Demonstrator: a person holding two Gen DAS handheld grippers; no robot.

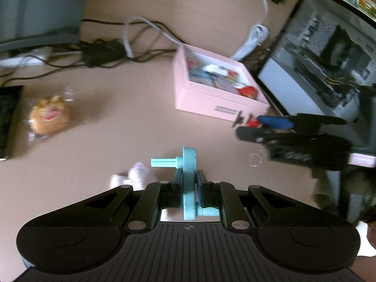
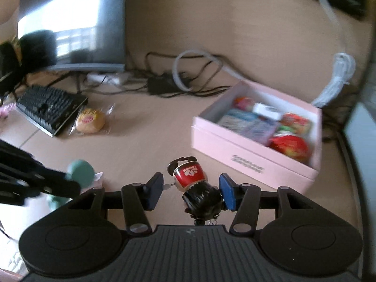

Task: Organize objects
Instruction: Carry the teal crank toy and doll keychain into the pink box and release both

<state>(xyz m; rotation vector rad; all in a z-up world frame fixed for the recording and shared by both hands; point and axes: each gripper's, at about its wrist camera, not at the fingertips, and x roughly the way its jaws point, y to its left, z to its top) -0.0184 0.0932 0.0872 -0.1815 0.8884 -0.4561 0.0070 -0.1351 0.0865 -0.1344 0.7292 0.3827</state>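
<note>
Plastic through and through, the teal reel-shaped piece (image 1: 189, 181) looks light, stiff and a bit slick, best taken across its flat disc; the left gripper (image 1: 189, 183) has its jaws shut tight on that disc, above the counter (image 1: 131, 122). The small doll figure (image 2: 196, 185), hard and top-heavy, lies between the right gripper's (image 2: 191, 192) part-open jaws, one pad touching its head, near the pink box (image 2: 246, 155).
</note>
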